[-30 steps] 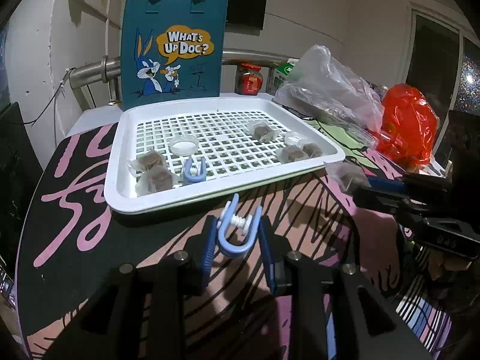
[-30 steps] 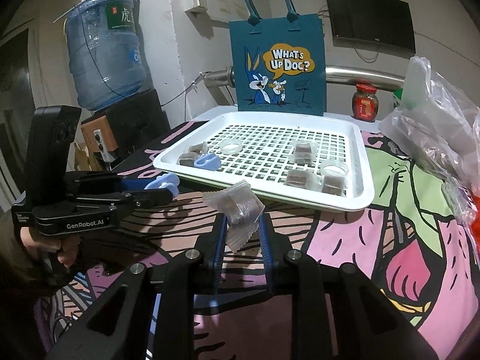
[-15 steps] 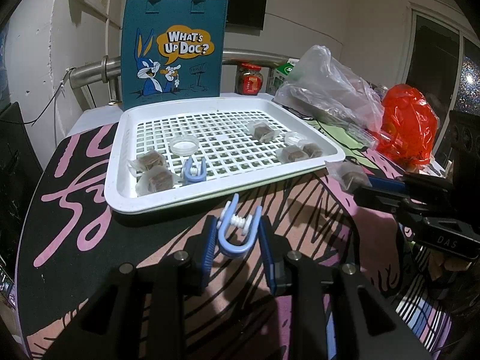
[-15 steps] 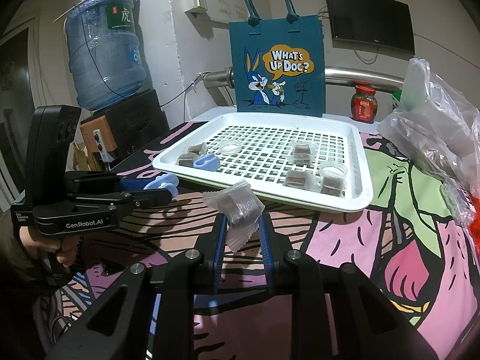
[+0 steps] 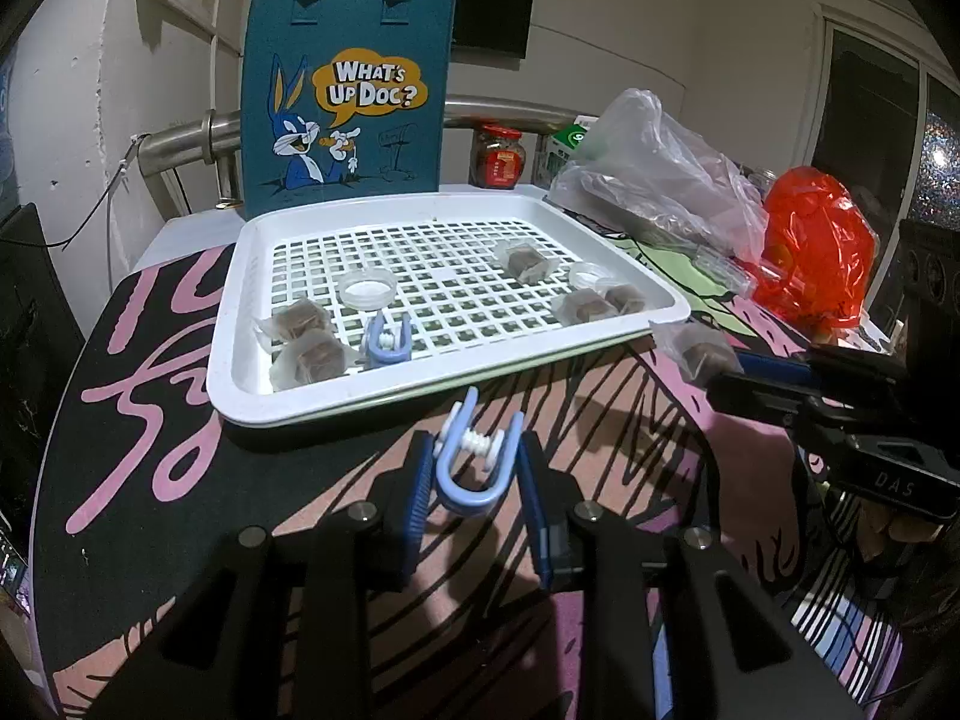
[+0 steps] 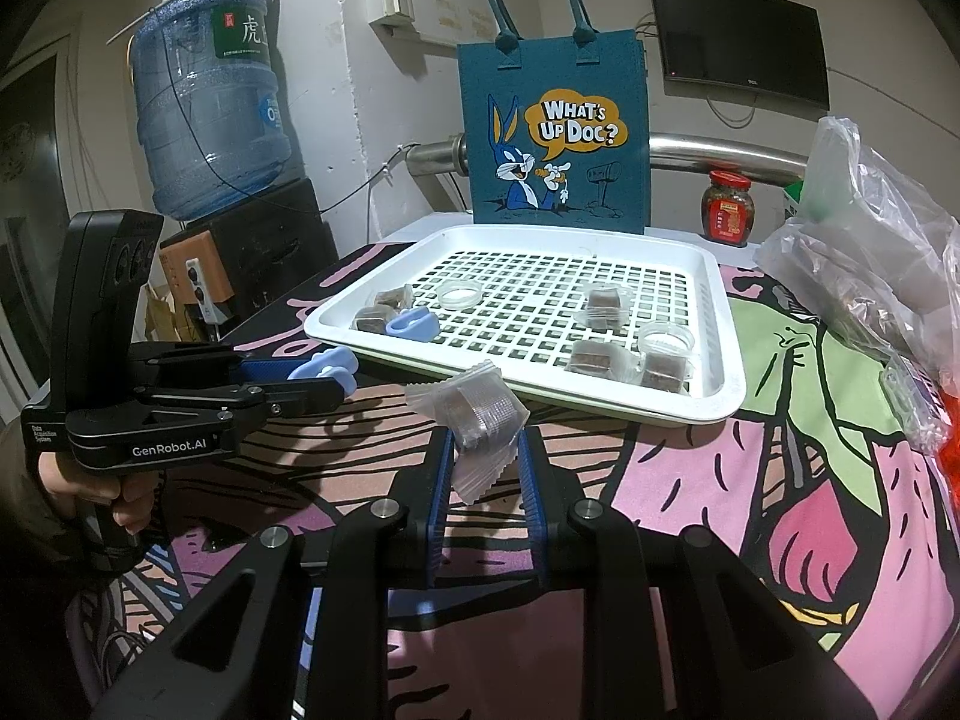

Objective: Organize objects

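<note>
Both loads look mid-carry toward the white tray (image 5: 420, 414): the left gripper (image 5: 474, 468) has its jaws pinching a blue clip (image 5: 471, 471) just short of the tray's near rim, while the right gripper (image 6: 480, 456) pinches a clear-wrapped brown packet (image 6: 474, 411) near the rim. Next, each likely needs lifting over the rim beside its matches, clip by the near-left clip (image 5: 384, 342), before letting go

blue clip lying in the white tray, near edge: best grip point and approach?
Pinch the blue clip across its two arms, just behind the white spring. Come from above on the near side: it lies flat on the tray, open ends pointing away, with a wrapped brown cube close on its left, so tilt clear.
</note>
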### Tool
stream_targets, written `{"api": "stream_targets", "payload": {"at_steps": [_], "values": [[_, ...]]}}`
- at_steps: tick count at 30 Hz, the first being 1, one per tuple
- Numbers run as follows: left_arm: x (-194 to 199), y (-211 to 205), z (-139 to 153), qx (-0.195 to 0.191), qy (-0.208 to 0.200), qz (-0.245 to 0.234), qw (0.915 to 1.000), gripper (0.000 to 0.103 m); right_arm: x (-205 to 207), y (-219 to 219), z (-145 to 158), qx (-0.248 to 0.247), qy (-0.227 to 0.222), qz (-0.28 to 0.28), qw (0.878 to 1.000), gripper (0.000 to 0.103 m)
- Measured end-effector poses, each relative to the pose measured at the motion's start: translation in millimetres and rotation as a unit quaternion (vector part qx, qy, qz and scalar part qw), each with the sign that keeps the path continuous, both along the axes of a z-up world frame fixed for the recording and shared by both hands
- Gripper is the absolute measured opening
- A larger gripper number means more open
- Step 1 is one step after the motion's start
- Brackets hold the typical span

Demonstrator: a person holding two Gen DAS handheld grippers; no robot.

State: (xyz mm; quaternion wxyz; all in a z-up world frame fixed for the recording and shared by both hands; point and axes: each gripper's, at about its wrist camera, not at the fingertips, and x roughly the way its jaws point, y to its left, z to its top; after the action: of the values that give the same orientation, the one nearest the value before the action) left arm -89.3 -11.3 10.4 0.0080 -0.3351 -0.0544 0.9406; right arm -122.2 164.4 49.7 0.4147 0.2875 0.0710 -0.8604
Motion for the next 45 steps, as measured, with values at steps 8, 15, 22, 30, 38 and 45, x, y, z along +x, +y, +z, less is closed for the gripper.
{"api": "stream_targets", "payload": {"at_steps": [8, 15, 22, 30, 38, 45], "values": [[-0.5, 1.3, -1.6, 0.001, -0.002, 0.0, 1.0, 0.027, 0.2, -0.4, 0.0, 0.0, 0.0, 0.0, 1.0, 0.021], [-0.6, 1.0, -1.3, 0.001, -0.002, 0.0, 1.0, 0.027, 0.5, -0.5, 0.0, 0.0, 0.0, 0.0, 1.0, 0.021], [-0.8, 1.1, -1.3, 0.001, -0.002, 0.0, 1.0, 0.027, 0.3, -0.6, -0.1, 0.0, 0.0, 0.0, 1.0, 0.021], [-0.8, 1.2, -1.4, 0.001, -0.003, 0.0, 1.0, 0.027, 0.2, -0.6, 0.0, 0.0, 0.0, 0.0, 1.0, 0.021], [-0.6, 1.2, -1.4, 0.001, -0.002, 0.0, 1.0, 0.027, 0.3, -0.7, 0.0, 0.0, 0.001, -0.001, 1.0, 0.021], [-0.9, 0.8, -1.2, 0.001, -0.003, 0.0, 1.0, 0.027, 0.3, -0.6, 0.0, 0.0, 0.001, -0.001, 1.0, 0.021]]}}
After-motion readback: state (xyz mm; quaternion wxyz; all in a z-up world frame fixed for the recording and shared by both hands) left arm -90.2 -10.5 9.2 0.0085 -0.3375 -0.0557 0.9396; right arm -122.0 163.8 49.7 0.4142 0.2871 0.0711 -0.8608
